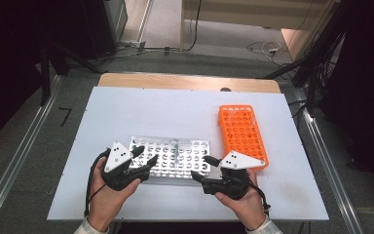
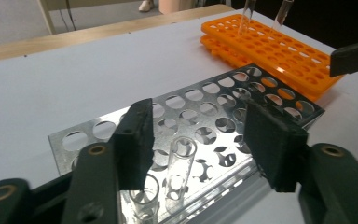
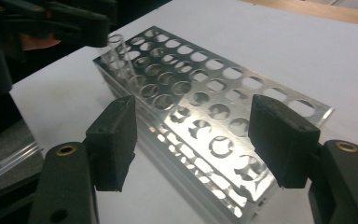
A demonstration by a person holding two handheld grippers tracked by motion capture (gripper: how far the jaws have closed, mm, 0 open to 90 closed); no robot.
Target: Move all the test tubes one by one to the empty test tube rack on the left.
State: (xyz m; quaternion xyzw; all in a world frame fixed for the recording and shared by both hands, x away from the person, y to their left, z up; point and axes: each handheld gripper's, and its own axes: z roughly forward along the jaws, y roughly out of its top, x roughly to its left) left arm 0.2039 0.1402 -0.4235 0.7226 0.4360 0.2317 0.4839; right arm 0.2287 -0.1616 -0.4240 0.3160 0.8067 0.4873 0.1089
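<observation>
Spread around the upright glass tube, my left fingers are needing to lift straight clear; right fingers are idling apart.

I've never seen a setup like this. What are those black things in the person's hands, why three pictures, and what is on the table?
A person holds a pair of black hand-held tongs in each hand: the left tongs and the right tongs. One picture looks down from above the table; the other two come from small cameras riding on each pair of tongs, looking along its jaws. On the white table top lie a shiny metal rack with round holes and an orange plastic rack with round holes. A clear glass tube stands upright in the metal rack, between the left tongs' open jaws, which do not touch it. The right tongs are open too, holding nothing.
</observation>
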